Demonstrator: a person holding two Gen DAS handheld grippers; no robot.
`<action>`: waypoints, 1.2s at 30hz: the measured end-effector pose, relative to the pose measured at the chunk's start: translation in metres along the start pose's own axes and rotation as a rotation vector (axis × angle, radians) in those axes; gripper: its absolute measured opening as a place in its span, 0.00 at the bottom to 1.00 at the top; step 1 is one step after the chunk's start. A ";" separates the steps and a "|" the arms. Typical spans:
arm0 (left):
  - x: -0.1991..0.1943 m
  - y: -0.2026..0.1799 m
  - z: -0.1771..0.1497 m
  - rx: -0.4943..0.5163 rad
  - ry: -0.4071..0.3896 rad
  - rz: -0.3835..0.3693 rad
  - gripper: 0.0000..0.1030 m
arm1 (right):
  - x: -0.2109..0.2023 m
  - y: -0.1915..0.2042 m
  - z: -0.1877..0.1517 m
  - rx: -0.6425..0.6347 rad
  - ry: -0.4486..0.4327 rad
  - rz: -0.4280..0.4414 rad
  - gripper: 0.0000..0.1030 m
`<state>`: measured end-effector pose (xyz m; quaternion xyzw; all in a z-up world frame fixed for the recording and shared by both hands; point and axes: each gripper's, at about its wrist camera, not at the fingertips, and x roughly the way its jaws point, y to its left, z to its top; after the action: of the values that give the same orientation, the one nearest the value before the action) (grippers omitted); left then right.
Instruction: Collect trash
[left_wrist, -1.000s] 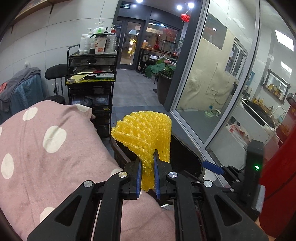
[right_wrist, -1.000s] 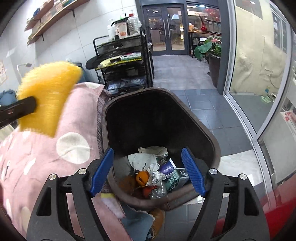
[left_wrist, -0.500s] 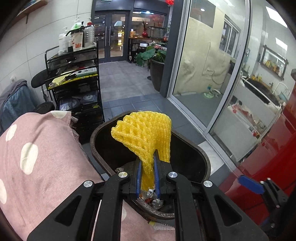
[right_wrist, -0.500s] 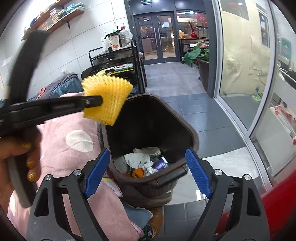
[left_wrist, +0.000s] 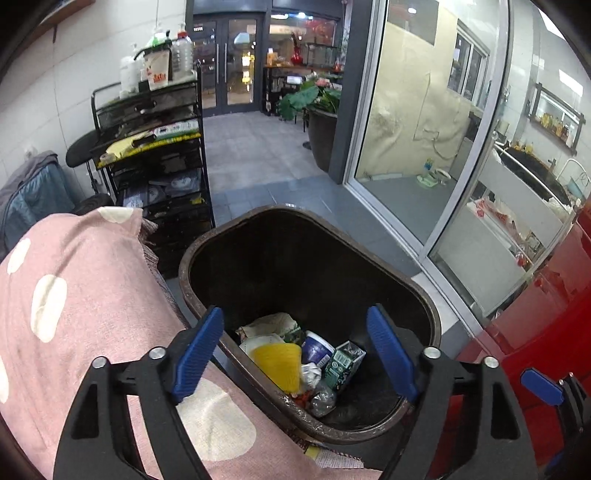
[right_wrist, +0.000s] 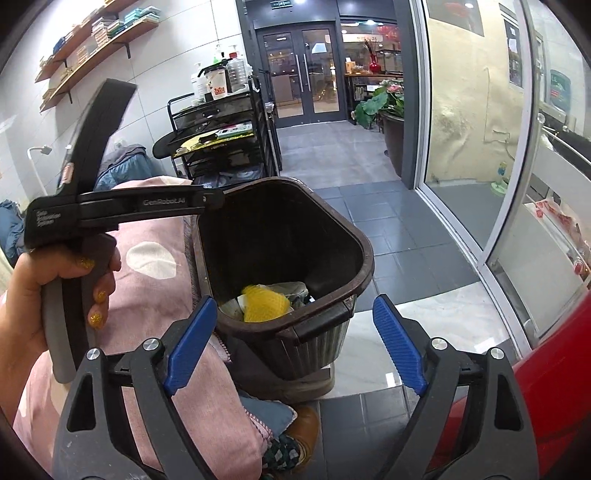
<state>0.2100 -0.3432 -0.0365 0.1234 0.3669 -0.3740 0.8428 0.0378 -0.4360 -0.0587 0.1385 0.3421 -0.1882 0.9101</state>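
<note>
The left gripper (left_wrist: 295, 354) is hanging released directly over the mouth of the brown trash bin (left_wrist: 421, 295), its jaws having just been opening, with nothing between the blue pads. The yellow foam net (left_wrist: 277, 363) is lying below the gripper inside the bin, on top of the other rubbish there: a green carton (left_wrist: 343, 363), a blue-and-white cup (left_wrist: 316, 349) and crumpled paper. The right gripper (right_wrist: 291, 345) is likewise standing released and empty, its jaws also having just been opening, with the bin ahead of it and slightly below. Judged from this layout, this one item is already disposed of; whether further trash is waiting elsewhere cannot be told, since no loose rubbish is showing outside the bin. The left wrist view is looking straight down into the bin and is showing its contents in detail. The right wrist view is seeing the bin obliquely, so only the net (right_wrist: 265, 304) and a little paper are appearing over the near rim, but it alone is showing the bin's ribbed outer wall, the person's hand (right_wrist: 44, 291) gripping the left gripper's handle, and a brown shoe (right_wrist: 304, 424) below the gripper.
</note>
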 end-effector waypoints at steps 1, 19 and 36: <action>-0.005 -0.001 -0.002 0.001 -0.012 -0.003 0.81 | -0.001 -0.001 0.000 0.003 -0.004 -0.002 0.89; -0.076 0.044 -0.027 -0.137 -0.160 -0.034 0.94 | -0.025 0.006 -0.005 -0.017 -0.058 -0.023 0.94; -0.184 0.081 -0.115 -0.186 -0.273 0.285 0.94 | -0.065 0.104 -0.016 -0.184 -0.240 0.001 0.94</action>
<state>0.1251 -0.1329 0.0086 0.0439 0.2611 -0.2291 0.9367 0.0289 -0.3211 -0.0132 0.0313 0.2464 -0.1707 0.9535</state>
